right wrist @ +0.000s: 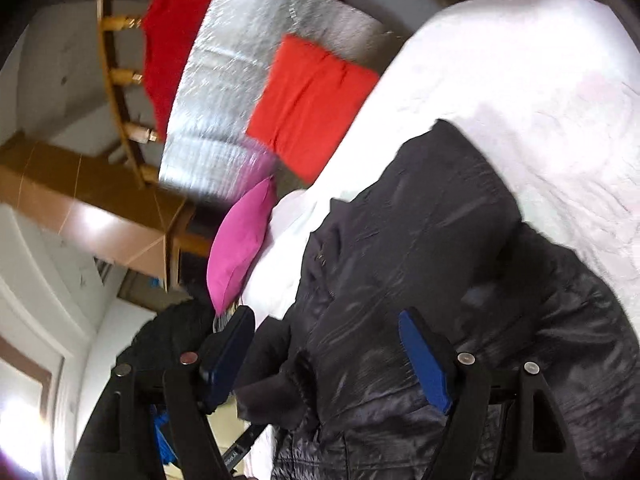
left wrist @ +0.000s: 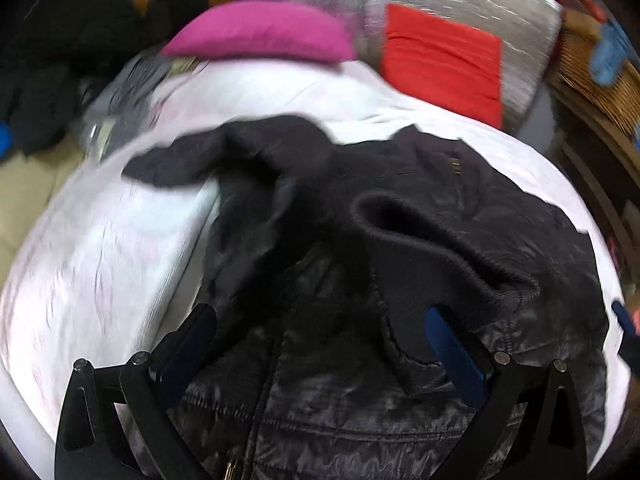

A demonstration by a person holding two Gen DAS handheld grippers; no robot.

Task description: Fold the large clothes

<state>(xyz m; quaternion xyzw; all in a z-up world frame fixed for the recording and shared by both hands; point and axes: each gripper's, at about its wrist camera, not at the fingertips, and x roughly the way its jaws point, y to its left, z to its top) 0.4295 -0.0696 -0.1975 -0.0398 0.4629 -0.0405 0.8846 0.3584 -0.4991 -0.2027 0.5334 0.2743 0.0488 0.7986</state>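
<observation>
My left hand-held gripper [left wrist: 320, 320] and right hand-held gripper [right wrist: 326, 328] both hover spread, pinching nothing, over the black quilted puffer jacket [left wrist: 400, 400]. It lies rumpled on the white-sheeted bed [left wrist: 100, 260], sleeve flung out, so I judge 2 open grips are readied. Beyond sits a magenta pillow [left wrist: 260, 32].

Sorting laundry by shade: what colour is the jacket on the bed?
Black jacket, clearest in the left wrist view.

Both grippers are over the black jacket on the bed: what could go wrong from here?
1. The left gripper is open over a bunched sleeve cuff; closing may catch only the cuff, not the jacket body.
2. The shiny shell looks slippery, so the open right gripper may lose its hold.
</observation>
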